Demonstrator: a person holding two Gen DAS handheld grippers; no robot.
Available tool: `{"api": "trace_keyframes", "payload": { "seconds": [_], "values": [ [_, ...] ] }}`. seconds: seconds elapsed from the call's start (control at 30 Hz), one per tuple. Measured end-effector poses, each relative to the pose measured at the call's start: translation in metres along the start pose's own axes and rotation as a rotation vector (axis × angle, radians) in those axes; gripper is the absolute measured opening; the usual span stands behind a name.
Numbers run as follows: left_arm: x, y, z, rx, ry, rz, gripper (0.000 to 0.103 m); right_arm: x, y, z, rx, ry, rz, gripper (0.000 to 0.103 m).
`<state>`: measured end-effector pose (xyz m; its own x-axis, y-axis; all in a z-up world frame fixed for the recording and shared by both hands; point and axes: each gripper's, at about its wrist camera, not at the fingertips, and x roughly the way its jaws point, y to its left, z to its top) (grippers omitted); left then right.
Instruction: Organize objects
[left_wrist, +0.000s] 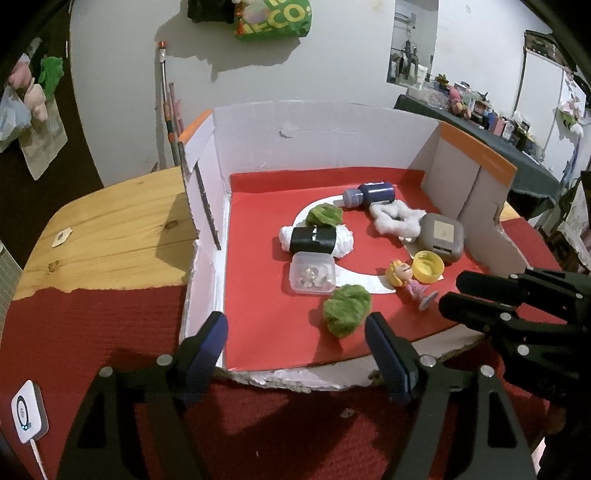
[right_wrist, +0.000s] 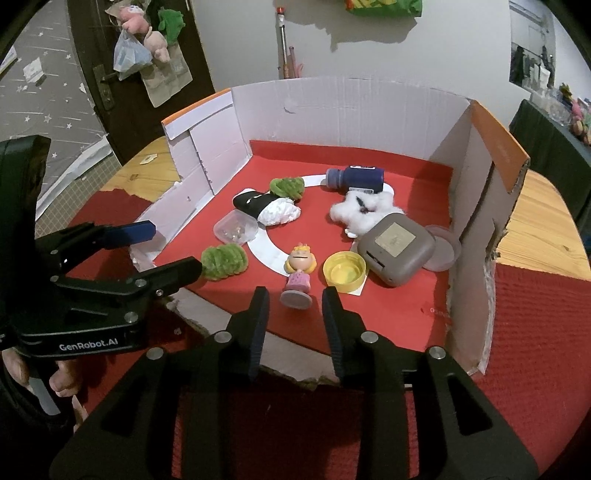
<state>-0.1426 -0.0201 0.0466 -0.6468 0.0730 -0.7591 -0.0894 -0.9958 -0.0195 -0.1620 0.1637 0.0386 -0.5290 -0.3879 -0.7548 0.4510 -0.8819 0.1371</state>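
An open cardboard box with a red floor holds several small objects on and around a white paper ring. A near green fuzzy ball lies just beyond my left gripper, which is open and empty at the box's front edge. A small doll stands just ahead of my right gripper, which is open and empty. Also inside are a yellow cap, a grey case, a clear tub, a black-banded white roll, white fluff, a dark blue bottle and a second green ball.
The box stands on a red mat over a wooden table. Its white walls rise at the left, back and right. A white device lies on the mat at the near left. A cluttered dark table stands far right.
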Motion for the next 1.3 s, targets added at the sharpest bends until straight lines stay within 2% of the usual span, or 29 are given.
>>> {"api": "trace_keyframes", "payload": {
  "seconds": [0.07,0.1,0.13,0.2,0.6,0.77,0.93,1.03,1.3],
  "values": [
    [-0.002,-0.001,-0.001,0.002,-0.004,0.003,0.080,-0.002,0.000,0.000,0.001,-0.006,-0.001,0.031],
    [-0.004,-0.001,-0.001,0.001,-0.006,0.002,0.081,-0.003,0.001,-0.001,0.001,-0.010,-0.001,0.040],
    [-0.005,-0.001,-0.001,-0.001,-0.008,-0.001,0.082,-0.005,0.001,0.000,-0.001,-0.016,-0.004,0.055],
    [-0.007,-0.001,-0.001,-0.005,-0.012,-0.002,0.085,-0.008,0.003,0.000,-0.006,-0.029,-0.010,0.062],
    [-0.018,0.001,-0.003,-0.015,-0.039,0.014,0.091,-0.018,0.002,-0.001,0.016,-0.055,-0.014,0.062],
    [-0.026,-0.001,-0.005,-0.007,-0.074,0.044,0.103,-0.024,0.000,-0.004,0.031,-0.072,-0.021,0.066],
    [-0.033,0.001,-0.005,-0.018,-0.089,0.049,0.103,-0.029,0.005,-0.006,0.030,-0.087,-0.035,0.068],
    [-0.034,0.003,-0.006,-0.024,-0.087,0.055,0.103,-0.033,0.008,-0.007,0.028,-0.101,-0.043,0.075],
    [-0.037,0.008,-0.012,-0.036,-0.093,0.073,0.103,-0.044,0.003,-0.012,0.063,-0.145,-0.096,0.079]
  ]
}}
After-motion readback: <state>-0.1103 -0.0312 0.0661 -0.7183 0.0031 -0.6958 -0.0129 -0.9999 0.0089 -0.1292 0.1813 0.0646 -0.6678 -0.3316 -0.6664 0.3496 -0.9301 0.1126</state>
